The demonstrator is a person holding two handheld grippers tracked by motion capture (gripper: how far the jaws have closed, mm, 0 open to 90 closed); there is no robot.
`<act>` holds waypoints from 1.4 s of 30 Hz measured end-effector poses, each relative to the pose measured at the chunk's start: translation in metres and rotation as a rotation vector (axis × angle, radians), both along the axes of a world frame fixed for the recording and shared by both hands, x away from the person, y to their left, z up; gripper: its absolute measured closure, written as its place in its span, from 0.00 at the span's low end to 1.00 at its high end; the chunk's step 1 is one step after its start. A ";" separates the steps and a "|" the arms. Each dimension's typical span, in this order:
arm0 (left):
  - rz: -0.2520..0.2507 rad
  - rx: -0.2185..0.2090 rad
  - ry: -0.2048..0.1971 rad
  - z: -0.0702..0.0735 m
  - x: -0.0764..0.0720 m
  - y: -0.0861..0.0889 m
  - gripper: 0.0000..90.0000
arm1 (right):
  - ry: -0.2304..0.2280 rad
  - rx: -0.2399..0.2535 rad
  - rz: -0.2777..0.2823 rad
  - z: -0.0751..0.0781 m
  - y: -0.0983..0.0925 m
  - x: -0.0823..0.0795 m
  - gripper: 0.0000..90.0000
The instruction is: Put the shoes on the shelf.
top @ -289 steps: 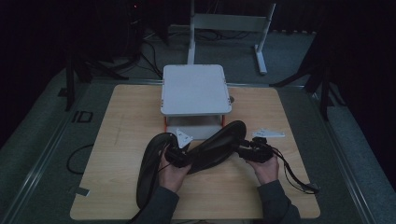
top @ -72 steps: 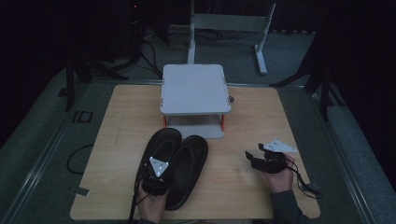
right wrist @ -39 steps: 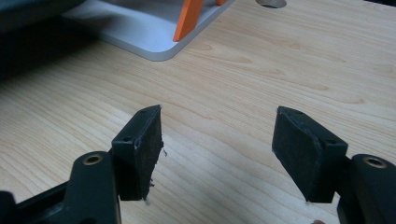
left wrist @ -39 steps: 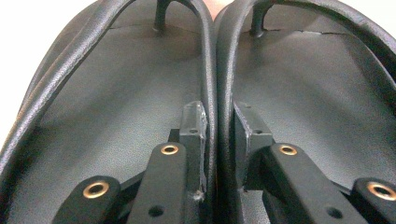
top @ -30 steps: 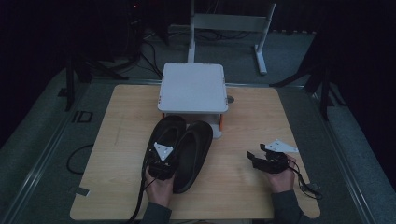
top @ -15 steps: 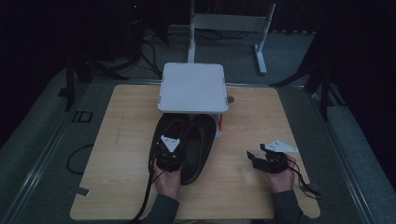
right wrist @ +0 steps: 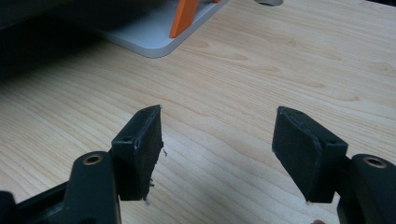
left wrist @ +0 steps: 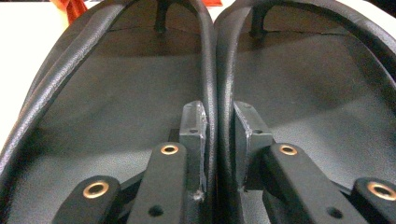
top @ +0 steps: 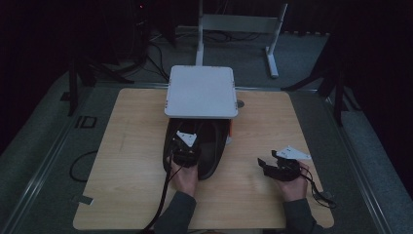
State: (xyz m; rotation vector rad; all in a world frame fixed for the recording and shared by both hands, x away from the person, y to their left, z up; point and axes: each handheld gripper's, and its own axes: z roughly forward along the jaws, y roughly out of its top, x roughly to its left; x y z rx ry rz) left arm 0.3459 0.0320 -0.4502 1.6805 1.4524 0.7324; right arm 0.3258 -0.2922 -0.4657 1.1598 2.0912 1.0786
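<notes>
Two black shoes (top: pixel 202 144), fronts hidden under white stand (top: pixel 201 91), inner rims pinched by left fingers (left wrist: pixel 194 135).

My two black handheld grippers

Brass-ringed rivets stud my matte black jaws; the left gripper (top: pixel 185 152) and right gripper (top: pixel 278 168) each carry a pale three-cornered plate, trail black cables, above dark sleeves.
</notes>
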 end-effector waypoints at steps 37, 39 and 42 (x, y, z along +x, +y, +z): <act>0.130 0.040 -0.066 0.015 0.075 -0.030 0.83 | 0.001 0.002 0.000 -0.001 0.001 -0.001 0.36; 0.132 0.034 -0.067 0.017 0.078 -0.029 0.83 | 0.001 0.001 0.001 -0.001 0.001 -0.001 0.36; 0.135 0.042 -0.071 0.019 0.081 -0.030 0.83 | 0.002 0.002 0.002 -0.001 0.001 -0.001 0.36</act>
